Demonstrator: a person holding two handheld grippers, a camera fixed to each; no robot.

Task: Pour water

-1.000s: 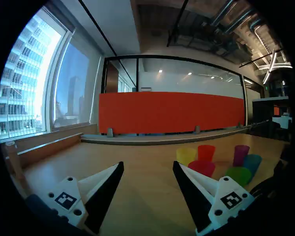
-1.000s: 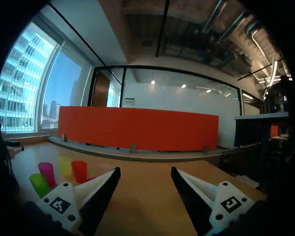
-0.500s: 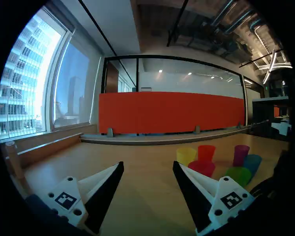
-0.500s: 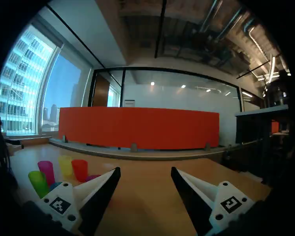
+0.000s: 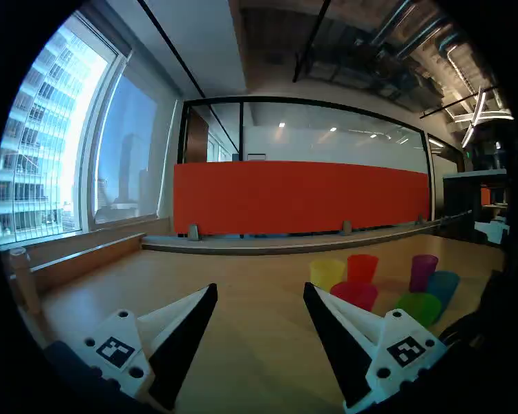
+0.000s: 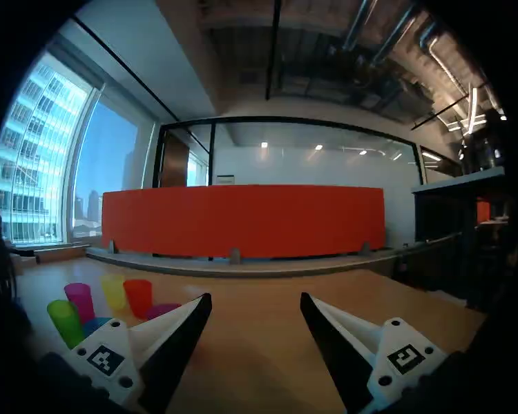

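1. The left gripper (image 5: 260, 286) holds its fingers (image 5: 183, 331) spread wide, with only bare desk (image 5: 259, 366) between them and nothing gripped. It sits low and level, pointing at the orange partition (image 5: 300, 196).
2. The right gripper (image 6: 255, 297) is posed the same way: fingers wide apart and empty, low over the desk, facing the partition.
3. The plastic cups (image 5: 362, 268) stand clustered on the desk on the near side of the partition. They are beyond the left gripper's right finger and beside the right gripper's left finger.
4. Tall windows (image 5: 52, 152) run to the left of the partition.
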